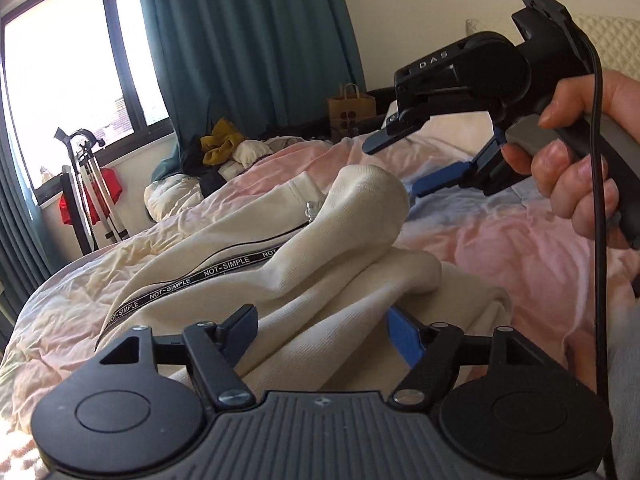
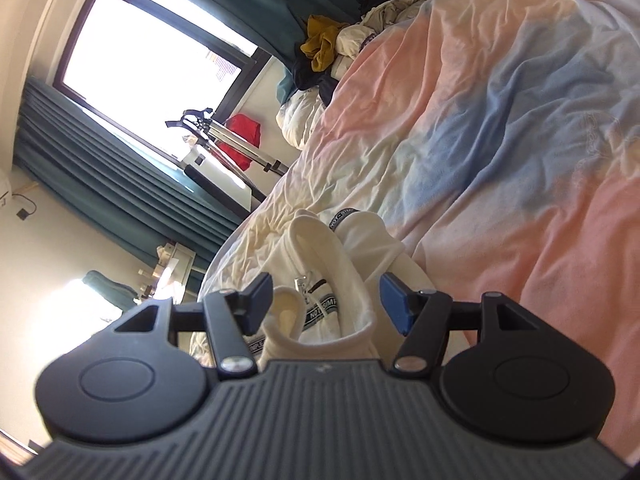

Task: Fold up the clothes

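Note:
A cream zip-up jacket (image 1: 304,264) with black "NOT-SIMPLE" tape lies bunched on the bed; it also shows in the right wrist view (image 2: 340,276). My left gripper (image 1: 324,332) is open, its fingers wide apart either side of a fold of the jacket, close over it. My right gripper (image 2: 326,304) is open, hovering just above the jacket's collar and zip. In the left wrist view the right gripper (image 1: 396,164) is held by a hand at the upper right, jaws apart, near a raised hump of the jacket.
The bed has a pastel pink, blue and cream sheet (image 2: 500,128). A pile of clothes (image 1: 224,148) lies at its far end. A brown paper bag (image 1: 352,108), teal curtains (image 1: 240,40), a window and a stand (image 1: 84,184) are beyond.

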A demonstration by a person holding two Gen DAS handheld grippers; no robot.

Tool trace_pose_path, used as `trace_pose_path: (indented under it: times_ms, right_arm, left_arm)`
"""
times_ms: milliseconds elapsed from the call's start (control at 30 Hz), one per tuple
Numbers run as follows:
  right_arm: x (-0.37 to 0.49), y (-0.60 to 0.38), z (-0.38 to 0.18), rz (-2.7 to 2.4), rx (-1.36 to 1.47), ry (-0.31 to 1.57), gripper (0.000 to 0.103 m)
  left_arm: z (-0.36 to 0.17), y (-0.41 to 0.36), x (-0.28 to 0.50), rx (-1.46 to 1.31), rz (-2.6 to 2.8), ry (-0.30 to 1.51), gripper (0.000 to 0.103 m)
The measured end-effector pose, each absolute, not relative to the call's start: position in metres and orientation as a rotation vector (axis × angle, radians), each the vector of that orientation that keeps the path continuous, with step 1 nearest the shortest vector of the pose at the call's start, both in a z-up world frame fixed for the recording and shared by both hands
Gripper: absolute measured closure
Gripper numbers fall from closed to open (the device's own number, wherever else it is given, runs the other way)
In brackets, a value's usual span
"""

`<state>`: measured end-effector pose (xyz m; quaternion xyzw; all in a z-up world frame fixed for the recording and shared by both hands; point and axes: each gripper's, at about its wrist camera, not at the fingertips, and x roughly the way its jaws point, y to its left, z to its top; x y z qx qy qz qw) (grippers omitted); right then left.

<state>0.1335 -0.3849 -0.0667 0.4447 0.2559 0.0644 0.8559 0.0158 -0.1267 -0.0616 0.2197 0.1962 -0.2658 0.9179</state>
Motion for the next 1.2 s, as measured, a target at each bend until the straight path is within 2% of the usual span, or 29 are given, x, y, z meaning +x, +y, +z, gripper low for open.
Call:
trace_pose_path:
  times_ms: [100,233,300,367,467,633,833,900,967,1033,1200]
  right_arm:
    - [0.129,-0.381,-0.070,0.084,0.900,0.570,0.040]
    - [0.123,-0.375,-0.074,0.016,0.853,0.611,0.040]
    - [0.120,-0.372,-0.076,-0.018,0.829,0.631,0.040]
    - [0.117,-0.372,-0.078,-0.050,0.846,0.628,0.040]
    - [0.115,-0.376,-0.085,-0.077,0.932,0.608,0.040]
    - [0.118,-0.382,-0.108,-0.050,1.159,0.628,0.040]
    - [0.126,-0.383,-0.112,-0.043,1.224,0.626,0.040]
    - [0.134,-0.386,-0.107,-0.040,1.212,0.604,0.040]
    - [0.151,-0.387,-0.100,-0.014,1.171,0.605,0.041]
    - [0.164,-0.386,-0.094,0.041,1.162,0.588,0.041]
    - [0.195,-0.376,-0.078,0.231,1.105,0.589,0.041]
  left_arm:
    - [-0.073,-0.119,0.014,0.475,-0.559,0.391,0.038]
    - [-0.090,-0.112,0.019,0.488,-0.580,0.385,0.054]
    - [-0.098,-0.110,0.023,0.482,-0.604,0.387,0.067]
    - [-0.105,-0.107,0.025,0.473,-0.625,0.387,0.089]
    - [-0.108,-0.102,0.024,0.469,-0.652,0.357,0.098]
    - [-0.089,-0.078,0.020,0.395,-0.733,0.357,0.100]
    - [-0.096,-0.069,0.009,0.400,-0.746,0.366,0.097]
    - [-0.093,-0.065,0.006,0.368,-0.747,0.356,0.093]
    - [-0.089,-0.061,0.004,0.347,-0.750,0.341,0.073]
    - [-0.082,-0.057,0.000,0.330,-0.747,0.324,0.060]
    - [-0.062,-0.061,0.000,0.311,-0.730,0.304,0.054]
